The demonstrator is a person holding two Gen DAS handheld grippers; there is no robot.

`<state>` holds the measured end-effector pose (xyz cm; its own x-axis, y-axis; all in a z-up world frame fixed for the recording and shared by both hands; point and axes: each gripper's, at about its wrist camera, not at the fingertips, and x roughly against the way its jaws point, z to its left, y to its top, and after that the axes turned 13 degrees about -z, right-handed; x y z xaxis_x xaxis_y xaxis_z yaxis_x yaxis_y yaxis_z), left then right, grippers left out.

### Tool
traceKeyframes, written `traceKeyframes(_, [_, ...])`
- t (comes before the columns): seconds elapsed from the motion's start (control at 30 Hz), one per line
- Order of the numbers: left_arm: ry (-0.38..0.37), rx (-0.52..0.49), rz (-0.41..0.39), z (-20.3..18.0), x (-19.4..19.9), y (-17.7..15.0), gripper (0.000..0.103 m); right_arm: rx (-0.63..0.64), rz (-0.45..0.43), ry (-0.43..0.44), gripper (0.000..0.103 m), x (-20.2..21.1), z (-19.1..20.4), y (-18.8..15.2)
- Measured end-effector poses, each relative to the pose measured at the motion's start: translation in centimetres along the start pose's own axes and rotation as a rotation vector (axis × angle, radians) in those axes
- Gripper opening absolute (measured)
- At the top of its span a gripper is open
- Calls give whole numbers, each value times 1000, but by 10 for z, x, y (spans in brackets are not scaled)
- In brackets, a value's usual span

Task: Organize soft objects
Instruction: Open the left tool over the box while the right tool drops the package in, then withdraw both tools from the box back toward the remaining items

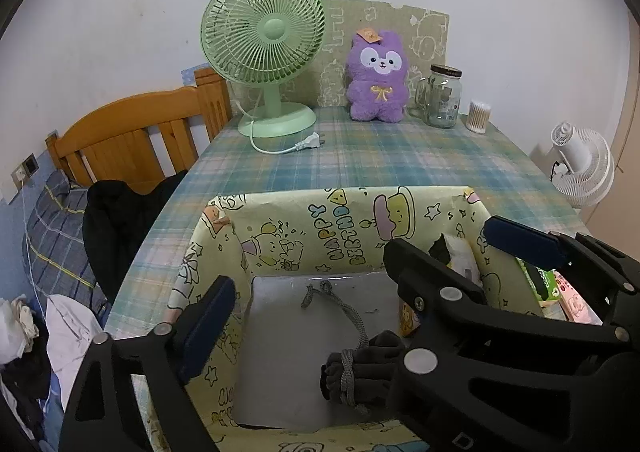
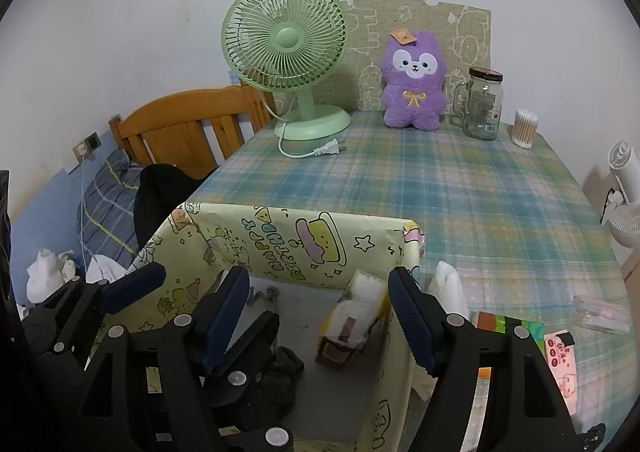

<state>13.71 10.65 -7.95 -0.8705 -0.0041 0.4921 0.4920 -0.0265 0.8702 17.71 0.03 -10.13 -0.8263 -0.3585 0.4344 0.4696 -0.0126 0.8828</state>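
A box (image 1: 304, 236) wrapped in pale yellow "Happy Birthday" paper stands open-topped on the near part of the table (image 1: 400, 160), which is covered with a blue-green plaid cloth. Inside the box, on its grey floor, lies a dark grey drawstring pouch (image 1: 360, 368) with its cord (image 1: 352, 312) trailing toward the far wall; in the right wrist view only a dark part of the pouch (image 2: 286, 366) shows, behind the other gripper's body. A tissue pack (image 2: 360, 312) leans inside the box against its right wall. The left hand-held gripper (image 1: 304, 318) hovers over the box with its jaws spread wide and nothing between them. The right hand-held gripper (image 2: 320, 316) is likewise wide open and empty, its left finger over the box interior and its right finger at the box's right wall. A white soft packet (image 2: 450, 288) sits just outside that wall, and colourful packets (image 2: 560, 348) lie on the table to the right. At the far edge of the table stand a green desk fan (image 1: 264, 48) with its plug (image 1: 308, 142) lying loose, a purple plush rabbit (image 1: 378, 78) sitting upright, a glass jar mug (image 1: 440, 96) and a tub of cotton swabs (image 1: 479, 116). To the left is a bed (image 1: 132, 136) with a wooden headboard and clothes heaped on it.
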Motion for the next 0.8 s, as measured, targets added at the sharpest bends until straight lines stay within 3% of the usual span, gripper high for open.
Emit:
traceKeyframes(0.17, [-1,-5,-32,-3,9,3,97,15,-41,-32,89,12,0,4])
traceKeyframes(0.8, [7,-21,-116,-26,49,16,100,4,-120,-52,91,62,-13,16])
